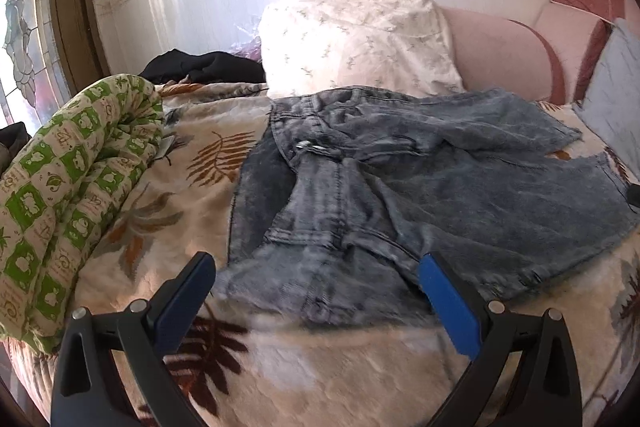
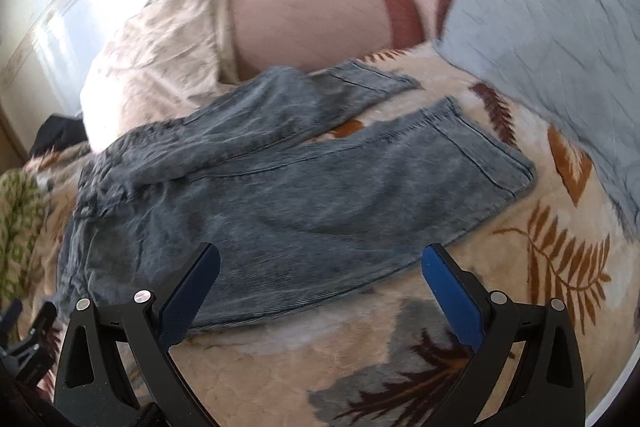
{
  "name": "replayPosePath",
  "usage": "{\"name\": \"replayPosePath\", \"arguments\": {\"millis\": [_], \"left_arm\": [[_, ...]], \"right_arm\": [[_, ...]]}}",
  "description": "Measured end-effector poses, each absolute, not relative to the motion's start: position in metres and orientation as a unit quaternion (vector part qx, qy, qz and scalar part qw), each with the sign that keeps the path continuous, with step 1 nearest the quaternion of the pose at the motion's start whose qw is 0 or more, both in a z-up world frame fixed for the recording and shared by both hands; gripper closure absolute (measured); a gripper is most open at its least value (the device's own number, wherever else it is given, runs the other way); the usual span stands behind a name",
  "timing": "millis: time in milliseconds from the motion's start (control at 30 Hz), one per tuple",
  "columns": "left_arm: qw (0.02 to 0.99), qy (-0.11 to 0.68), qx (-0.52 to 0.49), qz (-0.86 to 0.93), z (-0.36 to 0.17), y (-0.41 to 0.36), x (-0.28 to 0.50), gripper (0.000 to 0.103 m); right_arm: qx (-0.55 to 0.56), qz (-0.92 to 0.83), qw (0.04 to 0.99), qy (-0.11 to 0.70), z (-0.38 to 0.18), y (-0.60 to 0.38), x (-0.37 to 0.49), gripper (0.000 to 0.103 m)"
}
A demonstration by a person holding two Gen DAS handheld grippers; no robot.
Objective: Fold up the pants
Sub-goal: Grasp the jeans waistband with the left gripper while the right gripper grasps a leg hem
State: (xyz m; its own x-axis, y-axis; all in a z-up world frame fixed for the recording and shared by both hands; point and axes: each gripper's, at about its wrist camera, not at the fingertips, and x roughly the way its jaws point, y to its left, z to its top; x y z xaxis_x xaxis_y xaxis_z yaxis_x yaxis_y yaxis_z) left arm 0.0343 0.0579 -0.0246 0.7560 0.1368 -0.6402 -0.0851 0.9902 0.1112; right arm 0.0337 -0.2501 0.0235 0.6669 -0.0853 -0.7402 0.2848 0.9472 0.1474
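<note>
Both grippers, left [image 1: 316, 275] and right [image 2: 320, 267], gape empty, so a one-layer pinch could bunch the rumpled jeans [image 1: 400, 179] crooked.

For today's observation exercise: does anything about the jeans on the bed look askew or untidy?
Yes. The jeans lie unfolded, legs splayed apart. The waist is bunched and twisted, and the far leg runs up against the pillow.

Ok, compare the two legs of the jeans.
The near leg lies flat and fairly smooth; the far leg is rumpled, resting against the white pillow. The near leg's hem reaches further right than the far leg's. Both are faded blue denim, spread apart on the leaf-print blanket.
</note>
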Motion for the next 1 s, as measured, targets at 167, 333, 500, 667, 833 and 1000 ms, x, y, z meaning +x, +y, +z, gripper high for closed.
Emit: {"name": "replayPosePath", "arguments": {"millis": [167,333,500,667,833,1000], "left_arm": [[0.943,0.32,0.043,0.086,-0.014,0.08,0.049,0.0],[0.939,0.327,0.023,0.101,0.002,0.111,0.084,0.0],[0.926,0.356,0.038,0.12,0.025,0.143,0.16,0.0],[0.903,0.404,0.027,0.144,0.018,0.174,0.245,0.0],[0.87,0.473,-0.037,0.13,-0.013,0.187,0.318,0.001],[0.854,0.505,-0.07,0.103,-0.036,0.181,0.361,0.019]], "right_arm": [[0.164,-0.103,0.9,0.391,0.033,-0.286,0.039,0.001],[0.165,-0.069,0.897,0.404,0.048,-0.325,0.082,0.001],[0.094,-0.064,0.893,0.435,0.062,-0.346,0.154,0.002],[0.073,-0.073,0.891,0.442,0.071,-0.366,0.228,0.004],[0.073,-0.092,0.879,0.462,0.053,-0.383,0.288,0.008],[0.062,-0.101,0.866,0.486,0.031,-0.39,0.335,0.017]]}}
